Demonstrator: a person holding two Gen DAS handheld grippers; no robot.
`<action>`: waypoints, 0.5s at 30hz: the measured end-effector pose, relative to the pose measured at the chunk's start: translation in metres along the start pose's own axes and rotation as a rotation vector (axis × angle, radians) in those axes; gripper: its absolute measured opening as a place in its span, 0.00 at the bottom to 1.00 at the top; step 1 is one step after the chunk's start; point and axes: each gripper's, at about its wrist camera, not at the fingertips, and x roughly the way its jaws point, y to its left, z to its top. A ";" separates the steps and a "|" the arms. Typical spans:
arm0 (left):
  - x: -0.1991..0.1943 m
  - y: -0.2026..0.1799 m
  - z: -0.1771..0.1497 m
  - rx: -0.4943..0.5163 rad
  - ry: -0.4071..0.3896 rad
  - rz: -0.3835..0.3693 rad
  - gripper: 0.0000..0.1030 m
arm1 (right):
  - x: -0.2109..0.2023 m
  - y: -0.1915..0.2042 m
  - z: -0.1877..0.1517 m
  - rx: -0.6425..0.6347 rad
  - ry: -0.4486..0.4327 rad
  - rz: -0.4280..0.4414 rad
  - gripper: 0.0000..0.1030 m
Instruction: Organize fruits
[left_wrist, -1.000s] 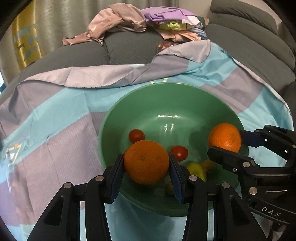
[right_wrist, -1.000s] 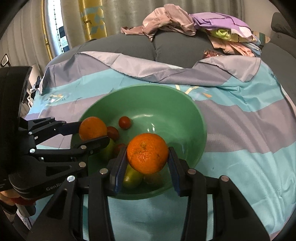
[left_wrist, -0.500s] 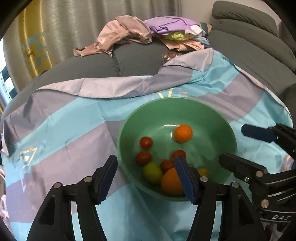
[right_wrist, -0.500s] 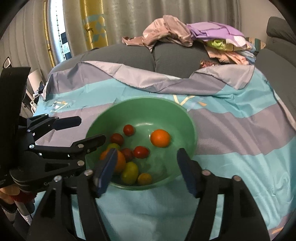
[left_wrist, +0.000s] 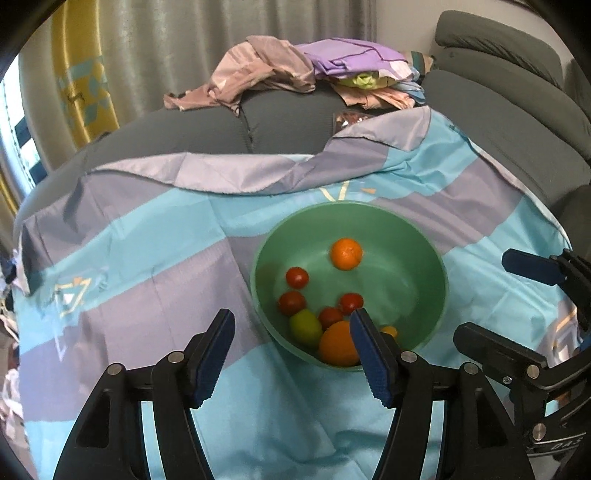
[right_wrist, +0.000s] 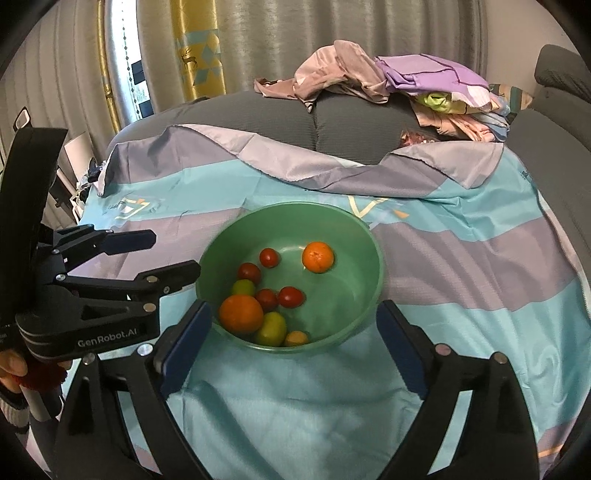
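A green bowl (left_wrist: 406, 229) sits on a striped teal and lilac cloth (left_wrist: 147, 258); it also shows in the right wrist view (right_wrist: 354, 225). Inside lie a large orange (left_wrist: 338, 347) (right_wrist: 241, 313), a smaller orange (left_wrist: 346, 253) (right_wrist: 318, 256), several red tomatoes (left_wrist: 297, 277) (right_wrist: 291, 296) and two green fruits (left_wrist: 305, 326) (right_wrist: 272, 328). My left gripper (left_wrist: 291, 354) is open and empty, back from the bowl's near-left rim. My right gripper (right_wrist: 291, 347) is open and empty at the bowl's near rim. Each gripper shows in the other's view: the right (left_wrist: 517, 332), the left (right_wrist: 162, 254).
The cloth covers a grey sofa seat (right_wrist: 258, 110). A pile of pink and purple clothes (right_wrist: 388, 77) lies on the backrest behind. Grey cushions (left_wrist: 517, 92) stand at the right. Curtains and a window (right_wrist: 122, 74) are at the left.
Both grippers opened and dropped their oranges into the bowl. Both then pulled back and up from the bowl, which now looks smaller.
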 end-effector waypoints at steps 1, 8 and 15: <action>-0.003 -0.001 0.001 0.001 -0.004 -0.001 0.63 | -0.003 0.001 0.001 -0.002 -0.004 -0.001 0.89; -0.016 -0.006 0.002 0.020 -0.014 0.014 0.63 | -0.016 0.002 0.002 -0.013 -0.025 -0.004 0.89; -0.024 -0.010 0.003 0.027 -0.023 0.023 0.63 | -0.026 0.003 0.001 -0.019 -0.049 -0.009 0.89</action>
